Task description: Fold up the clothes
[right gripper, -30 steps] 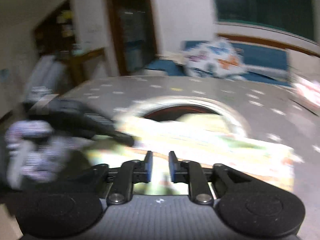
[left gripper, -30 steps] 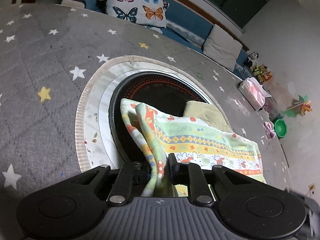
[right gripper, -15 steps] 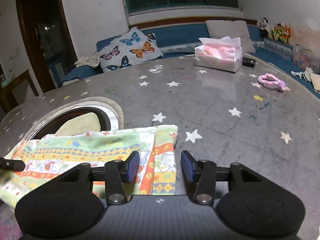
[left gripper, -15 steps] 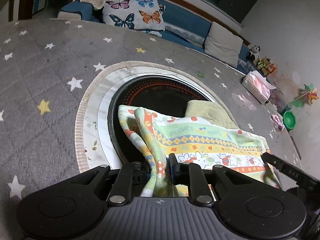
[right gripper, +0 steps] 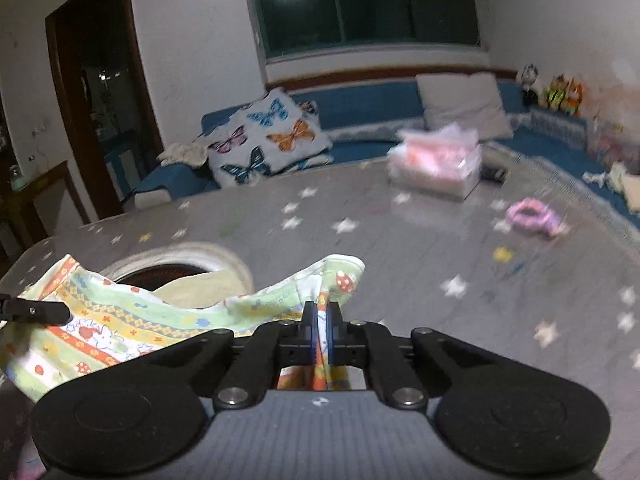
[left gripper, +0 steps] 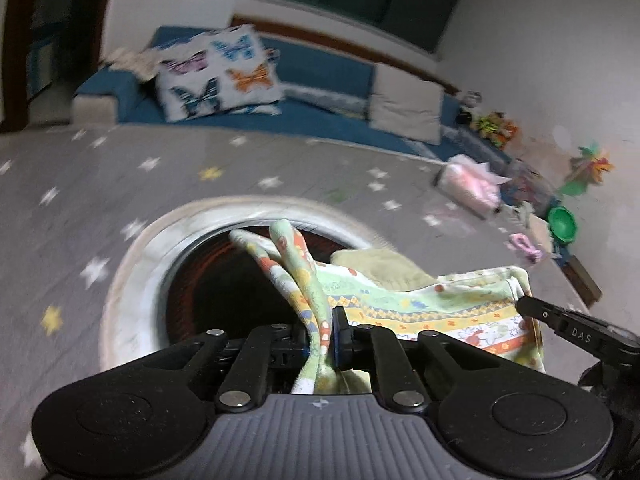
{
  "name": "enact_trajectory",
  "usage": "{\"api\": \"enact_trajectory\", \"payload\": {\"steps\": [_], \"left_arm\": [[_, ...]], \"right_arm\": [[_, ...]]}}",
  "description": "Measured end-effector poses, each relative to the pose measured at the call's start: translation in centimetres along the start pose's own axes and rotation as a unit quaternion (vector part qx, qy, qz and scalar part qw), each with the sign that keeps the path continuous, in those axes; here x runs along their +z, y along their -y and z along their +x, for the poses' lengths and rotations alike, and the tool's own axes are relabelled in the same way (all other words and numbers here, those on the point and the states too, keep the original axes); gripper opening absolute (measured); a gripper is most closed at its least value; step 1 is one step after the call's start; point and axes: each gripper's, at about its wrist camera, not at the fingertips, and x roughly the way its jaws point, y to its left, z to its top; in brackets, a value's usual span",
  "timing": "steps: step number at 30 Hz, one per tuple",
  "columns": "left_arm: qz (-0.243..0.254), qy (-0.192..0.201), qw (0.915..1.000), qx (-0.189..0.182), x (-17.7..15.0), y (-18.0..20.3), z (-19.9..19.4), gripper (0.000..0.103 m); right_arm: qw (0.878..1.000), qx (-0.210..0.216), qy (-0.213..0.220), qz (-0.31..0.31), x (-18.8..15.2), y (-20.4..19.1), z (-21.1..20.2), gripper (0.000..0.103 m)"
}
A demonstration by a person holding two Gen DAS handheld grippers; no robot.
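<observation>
Two grippers pinched printed cloth (left gripper: pixel 420 304): left gripper (left gripper: pixel 330 332) clamped tight on one corner, right gripper (right gripper: pixel 321 320) clamped on opposite corner; cloth stretched between, lifted above star-patterned tabletop (right gripper: pixel 400 264), likely for folding over.

- My patterned cloth (left gripper: pixel 420 308), pale green with yellow and orange bands, hangs stretched between two pinched corners; its middle sags over the round opening; bunched folds rise at each end (right gripper: pixel 340 276)
</observation>
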Motion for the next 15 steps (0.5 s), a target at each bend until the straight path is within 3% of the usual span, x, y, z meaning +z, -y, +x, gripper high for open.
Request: {"api": "enact_trajectory", "payload": {"steps": [15], "left_arm": [[0.087,-0.011,0.9948,-0.053,3.8,12.2,9.6,0.010]], "right_arm": [[0.989,-0.145,0.028,0.021,4.1,10.3,-0.7,0.004]]}}
